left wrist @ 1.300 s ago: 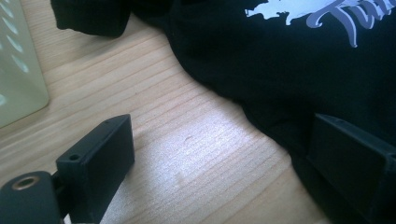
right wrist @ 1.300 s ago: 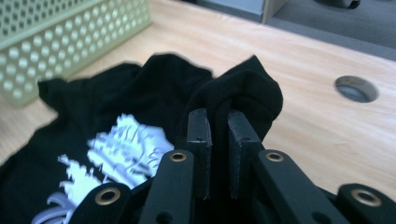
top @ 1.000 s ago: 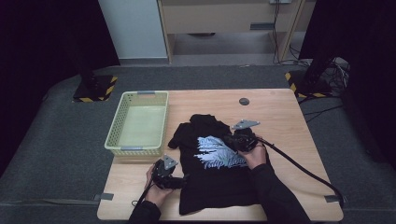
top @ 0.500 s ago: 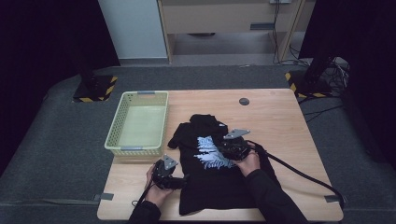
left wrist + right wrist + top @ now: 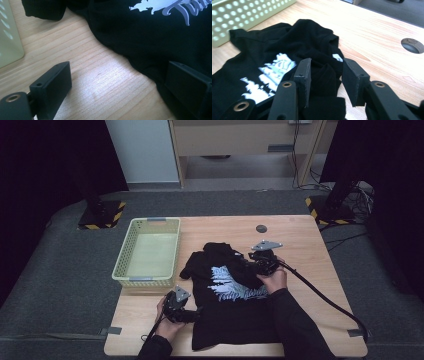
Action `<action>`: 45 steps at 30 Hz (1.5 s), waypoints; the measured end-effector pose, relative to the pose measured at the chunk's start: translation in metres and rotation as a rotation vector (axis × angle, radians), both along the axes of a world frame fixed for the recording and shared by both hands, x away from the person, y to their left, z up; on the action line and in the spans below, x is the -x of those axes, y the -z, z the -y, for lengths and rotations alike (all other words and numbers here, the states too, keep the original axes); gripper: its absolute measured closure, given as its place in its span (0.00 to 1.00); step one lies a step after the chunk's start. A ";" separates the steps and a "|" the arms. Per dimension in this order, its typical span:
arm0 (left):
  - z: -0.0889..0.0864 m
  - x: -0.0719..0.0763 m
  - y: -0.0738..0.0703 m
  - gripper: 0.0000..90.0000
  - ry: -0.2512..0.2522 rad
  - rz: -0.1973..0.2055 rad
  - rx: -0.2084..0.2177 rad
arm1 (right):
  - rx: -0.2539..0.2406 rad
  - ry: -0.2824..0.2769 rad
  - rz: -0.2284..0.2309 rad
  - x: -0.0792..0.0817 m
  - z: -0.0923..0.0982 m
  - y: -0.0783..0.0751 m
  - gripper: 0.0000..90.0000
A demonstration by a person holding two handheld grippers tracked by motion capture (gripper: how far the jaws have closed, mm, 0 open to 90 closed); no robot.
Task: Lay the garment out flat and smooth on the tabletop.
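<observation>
A black T-shirt (image 5: 235,320) with a white and blue print lies spread on the wooden table (image 5: 310,245). My left gripper (image 5: 192,314) rests at the shirt's lower left edge. In the left gripper view it (image 5: 120,75) stands open, one jaw over bare wood and the other over the shirt's hem (image 5: 162,37). My right gripper (image 5: 247,266) sits on the shirt's right side, near the print. In the right gripper view its jaws (image 5: 327,67) are apart, with a raised fold of black cloth (image 5: 324,75) between them, and a sliver of wood shows beside the right jaw.
A pale green mesh basket (image 5: 142,280) stands at the table's left, close to the shirt's sleeve (image 5: 187,270). A round cable hole (image 5: 261,228) lies in the far part of the table. A thick cable (image 5: 325,300) trails from the right gripper toward the front right corner.
My right gripper moved left across the shirt, dragging cloth inward, then came back slightly up and right. The left gripper has stayed in place.
</observation>
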State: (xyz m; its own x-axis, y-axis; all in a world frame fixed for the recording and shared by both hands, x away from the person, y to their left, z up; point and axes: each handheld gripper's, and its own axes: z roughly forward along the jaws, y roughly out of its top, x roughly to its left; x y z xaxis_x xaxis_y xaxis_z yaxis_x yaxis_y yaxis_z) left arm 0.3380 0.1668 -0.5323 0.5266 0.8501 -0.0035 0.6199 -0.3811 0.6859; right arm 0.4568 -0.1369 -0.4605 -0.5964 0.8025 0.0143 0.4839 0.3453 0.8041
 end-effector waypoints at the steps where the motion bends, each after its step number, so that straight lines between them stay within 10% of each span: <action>1: 0.000 0.000 0.000 0.07 0.000 0.000 0.000 | 0.004 0.006 -0.003 -0.003 -0.001 0.002 0.65; 14: 0.000 0.000 0.000 0.07 0.003 0.000 0.000 | 0.043 0.037 -0.083 -0.023 -0.019 0.037 0.62; 25: 0.000 0.000 0.000 0.07 0.003 0.001 0.000 | 0.108 0.034 -0.102 -0.023 -0.018 0.043 0.96; 45: 0.000 0.000 0.000 0.07 0.002 0.002 0.000 | -0.004 0.232 0.100 -0.024 0.060 -0.042 0.97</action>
State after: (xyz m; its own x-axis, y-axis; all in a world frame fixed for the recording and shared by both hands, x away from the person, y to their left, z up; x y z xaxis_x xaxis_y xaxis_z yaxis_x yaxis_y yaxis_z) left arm 0.3379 0.1670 -0.5324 0.5284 0.8490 -0.0028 0.6180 -0.3823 0.6870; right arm 0.4810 -0.1973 -0.4183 -0.3949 0.9182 -0.0321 0.4678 0.2310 0.8531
